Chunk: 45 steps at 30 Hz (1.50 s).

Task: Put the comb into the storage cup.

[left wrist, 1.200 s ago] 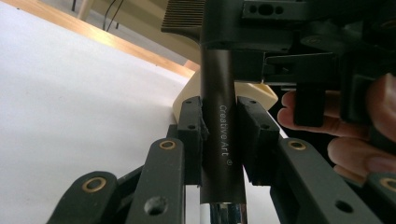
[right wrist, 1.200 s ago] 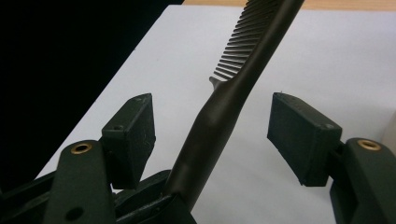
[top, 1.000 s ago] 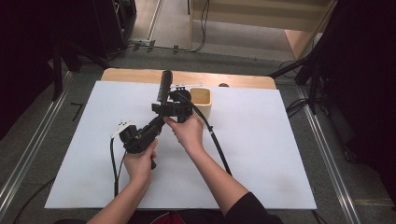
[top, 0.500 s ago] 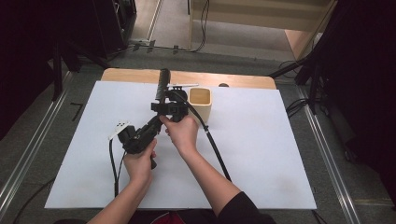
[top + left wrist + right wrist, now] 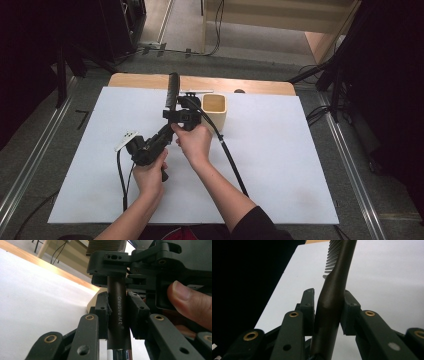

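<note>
Mid-handover of a dark comb, held above the white tabletop at 12 o'clock of both hands. Left gripper fingers clamped on the handle; right gripper fingers just closing, now pressed on it too. Next, likely: loosening one grip, toward the beige cup at 3 o'clock.
</note>
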{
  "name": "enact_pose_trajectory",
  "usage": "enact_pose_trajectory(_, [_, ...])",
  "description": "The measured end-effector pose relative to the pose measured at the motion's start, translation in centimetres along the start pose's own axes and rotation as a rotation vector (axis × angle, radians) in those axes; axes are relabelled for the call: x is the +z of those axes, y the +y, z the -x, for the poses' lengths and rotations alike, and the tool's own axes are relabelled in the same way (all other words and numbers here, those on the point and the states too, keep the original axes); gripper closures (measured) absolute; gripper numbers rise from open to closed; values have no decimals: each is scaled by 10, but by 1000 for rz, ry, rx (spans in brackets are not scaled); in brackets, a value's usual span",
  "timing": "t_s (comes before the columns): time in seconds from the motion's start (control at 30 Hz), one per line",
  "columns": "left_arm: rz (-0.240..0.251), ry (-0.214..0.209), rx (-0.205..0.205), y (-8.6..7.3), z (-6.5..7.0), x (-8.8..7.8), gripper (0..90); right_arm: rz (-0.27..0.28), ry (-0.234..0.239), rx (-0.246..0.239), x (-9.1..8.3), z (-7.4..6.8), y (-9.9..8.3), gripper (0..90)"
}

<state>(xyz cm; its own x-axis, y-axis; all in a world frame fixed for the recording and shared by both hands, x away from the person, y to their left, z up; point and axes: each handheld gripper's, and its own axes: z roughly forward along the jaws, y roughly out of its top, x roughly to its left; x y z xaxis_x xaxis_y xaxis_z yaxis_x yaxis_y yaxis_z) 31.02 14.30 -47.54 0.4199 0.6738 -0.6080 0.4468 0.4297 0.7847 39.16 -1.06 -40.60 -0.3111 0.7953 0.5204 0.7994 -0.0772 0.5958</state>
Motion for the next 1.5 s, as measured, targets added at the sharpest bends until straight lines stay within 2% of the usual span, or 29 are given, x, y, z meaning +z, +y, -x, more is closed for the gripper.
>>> enact_pose_trajectory(0.17, [-6, -20, -23, 0, -2, 0, 736, -14, 16, 9, 0, 1, 1, 681])
enact_pose_trajectory(0.37, [-12, -26, -12, 1, -2, 1, 735, -22, 29, 19, -1, 3, 2, 686])
enact_pose_trajectory(0.5, [-16, -43, -27, 2, -3, 1, 731, -26, 42, 29, -3, 3, 3, 691])
enact_pose_trajectory(0.67, [-27, -48, -11, 4, -2, 0, 727, -34, 66, 28, -4, 4, 4, 696])
enact_pose_trajectory(0.77, [-29, -58, 8, 5, 0, 0, 690, -34, 67, 20, -5, 3, 5, 699])
enact_pose_trajectory(0.8, [-34, -62, 6, 6, 0, 0, 629, -37, 65, 14, -5, 3, 5, 699])
enact_pose_trajectory(0.87, [-53, -54, -8, 8, 0, 1, 539, -37, 64, 14, -6, 4, 6, 699])
enact_pose_trajectory(0.97, [-83, -40, -4, 11, 0, 2, 490, -36, 54, 6, -8, 5, 7, 699])
enact_pose_trajectory(1.0, [-97, -36, 0, 11, 1, 2, 472, -25, 40, -12, -9, 5, 7, 699])
enact_pose_trajectory(1.13, [-158, -23, 27, 13, 4, 3, 450, -22, 22, -28, -10, 6, 7, 699])
enact_pose_trajectory(1.3, [-189, -7, 58, 14, 8, 1, 445, -2, -11, -53, -13, 9, 8, 699])
enact_pose_trajectory(1.4, [-240, 11, 86, 17, 11, 1, 430, 6, -37, -76, -15, 8, 8, 699])
enact_pose_trajectory(1.5, [-261, 13, 105, 20, 13, 1, 433, 18, -34, -88, -16, 9, 7, 699])
